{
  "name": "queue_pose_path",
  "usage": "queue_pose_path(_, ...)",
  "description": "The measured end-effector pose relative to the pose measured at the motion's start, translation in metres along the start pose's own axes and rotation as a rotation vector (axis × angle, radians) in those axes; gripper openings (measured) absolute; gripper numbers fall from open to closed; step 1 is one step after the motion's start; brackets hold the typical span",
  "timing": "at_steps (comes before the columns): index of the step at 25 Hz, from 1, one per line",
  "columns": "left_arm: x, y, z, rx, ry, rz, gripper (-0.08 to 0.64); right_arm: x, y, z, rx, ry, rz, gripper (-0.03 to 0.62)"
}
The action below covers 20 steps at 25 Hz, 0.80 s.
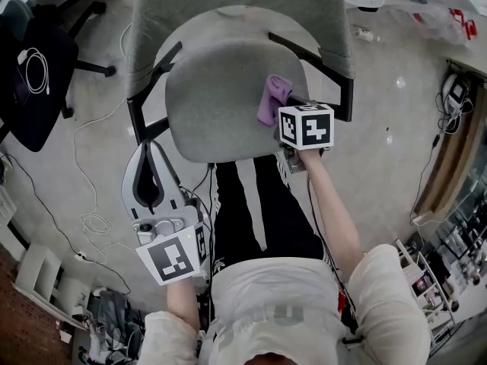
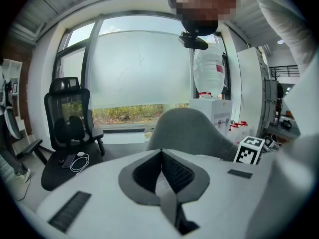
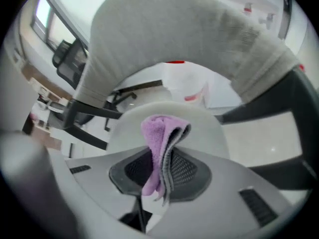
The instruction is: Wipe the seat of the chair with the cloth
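A grey office chair stands in front of me; its seat [image 1: 221, 97] fills the middle of the head view, with the backrest [image 1: 228, 6] beyond. My right gripper [image 1: 283, 112] hovers over the seat's right edge, shut on a folded purple cloth [image 1: 272, 97]. In the right gripper view the cloth [image 3: 159, 148] sticks up from between the jaws, with the seat [image 3: 199, 121] and backrest [image 3: 174, 39] behind it. My left gripper [image 1: 150, 175] hangs left of the seat's front edge, off the chair. Its jaws are shut with nothing between them [image 2: 162, 171].
The chair's black armrests [image 1: 156, 71] [image 1: 319, 59] flank the seat. A black office chair [image 1: 34, 67] with a white cable on it stands at the far left. Cables trail on the floor [image 1: 87, 204]. Shelving [image 1: 426, 280] stands at the lower right. My legs are just under the seat's front edge.
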<state>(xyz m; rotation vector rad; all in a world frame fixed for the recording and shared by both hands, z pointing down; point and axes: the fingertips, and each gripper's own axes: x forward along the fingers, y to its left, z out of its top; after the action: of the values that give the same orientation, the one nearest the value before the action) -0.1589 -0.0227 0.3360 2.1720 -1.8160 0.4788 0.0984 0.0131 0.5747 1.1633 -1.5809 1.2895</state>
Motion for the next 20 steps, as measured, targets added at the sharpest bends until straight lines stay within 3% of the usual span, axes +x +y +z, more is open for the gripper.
queue_pose_path(4, -0.01, 0.016, -0.012, -0.011, 0.024, 0.055, 0.012, 0.006, 0.112, -0.009, -0.022, -0.001, 0.317, 0.087)
queue_pose_path(7, -0.016, 0.028, -0.019, -0.017, 0.036, 0.098, 0.012, 0.031, 0.174, -0.043, -0.101, 0.079, 0.423, 0.087)
queue_pose_path(14, -0.037, 0.049, -0.067, -0.049, 0.136, 0.169, 0.012, 0.116, 0.242, -0.118, -0.198, 0.235, 0.453, 0.087)
queue_pose_path(20, -0.033, 0.055, -0.073, -0.042, 0.145, 0.179, 0.012, 0.132, 0.252, -0.126, -0.224, 0.257, 0.448, 0.087)
